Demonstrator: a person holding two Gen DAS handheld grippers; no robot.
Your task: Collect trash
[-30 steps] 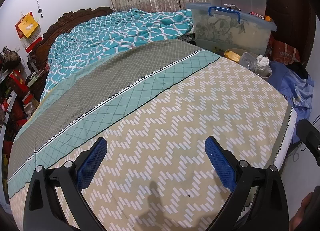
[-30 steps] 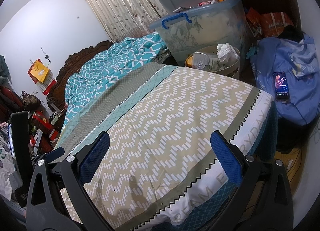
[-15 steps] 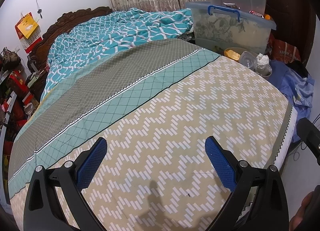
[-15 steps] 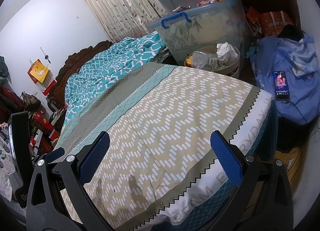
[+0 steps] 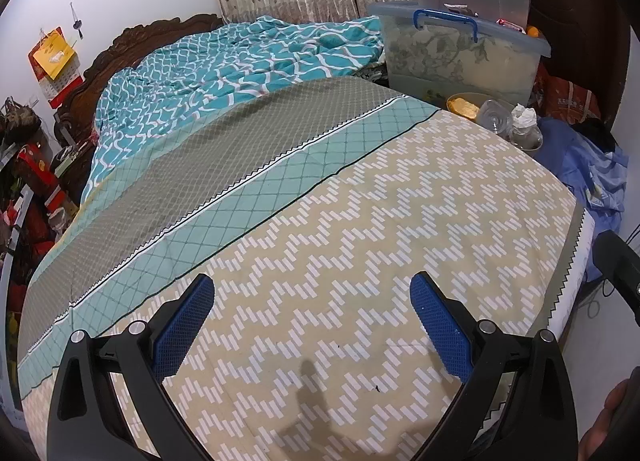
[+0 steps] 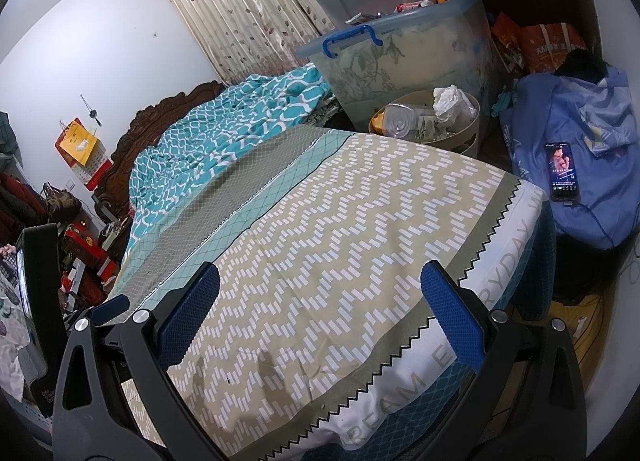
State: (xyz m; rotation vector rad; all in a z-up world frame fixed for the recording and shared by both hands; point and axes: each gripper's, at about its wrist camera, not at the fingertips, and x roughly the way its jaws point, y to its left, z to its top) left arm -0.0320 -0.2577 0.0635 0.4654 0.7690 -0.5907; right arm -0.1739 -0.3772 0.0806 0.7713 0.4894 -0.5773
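Note:
A round beige trash bin (image 6: 460, 133) stands beyond the bed's far right corner. It holds a crumpled white tissue (image 6: 450, 99), a clear plastic container (image 6: 400, 123) and something yellow. In the left wrist view the bin (image 5: 532, 141) shows with the tissue (image 5: 524, 117) and the clear container (image 5: 496, 121). My left gripper (image 5: 312, 301) is open and empty above the bedspread (image 5: 360, 241). My right gripper (image 6: 320, 289) is open and empty over the bed's near edge.
A large clear storage box (image 6: 408, 57) with blue handles stands behind the bin. A blue garment pile (image 6: 580, 165) with a phone (image 6: 562, 171) lies right of the bed. A teal quilt (image 5: 224, 69) is bunched at the headboard. Clutter lines the left wall.
Both grippers have drifted slightly; the views are almost the same. Both stay open and empty.

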